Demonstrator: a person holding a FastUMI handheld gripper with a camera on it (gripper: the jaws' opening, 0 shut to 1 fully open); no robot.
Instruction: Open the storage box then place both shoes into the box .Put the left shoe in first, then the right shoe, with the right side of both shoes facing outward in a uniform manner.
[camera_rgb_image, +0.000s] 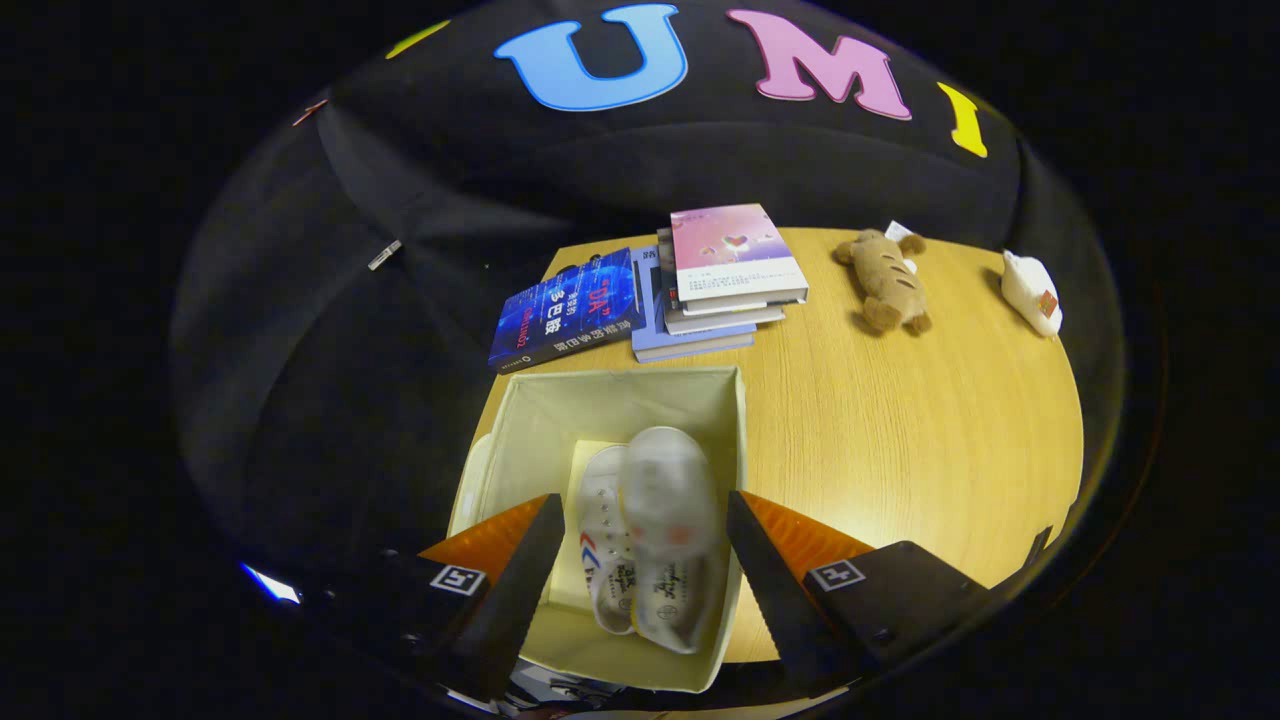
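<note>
Pale cream fabric storage box (520, 440) sits open at the near left part of the wooden desk (900, 440), its mouth facing up toward the gripper. Two white shoes lie inside, side by side and touching. The left-hand shoe (603, 530) shows red and blue stripes on its side and rests lower in the box. The right-hand shoe (672, 530) lies partly over it and looks blurred, its sole or pale side turned upward; cannot tell which. Both shoes point away, toes toward the far wall of the box.

Gripper (640, 575) hangs above the box, fingers spread wide, the shoes seen in the gap between them. Neither finger touches a shoe.

Beyond the box: a dark blue book (565, 310) lying flat, just beside a stack of books (725, 270) with a pink cover on top. Farther right on the desk, a brown plush toy (888, 282), and well apart from it a small white object (1032, 292) near the desk's far right.
</note>
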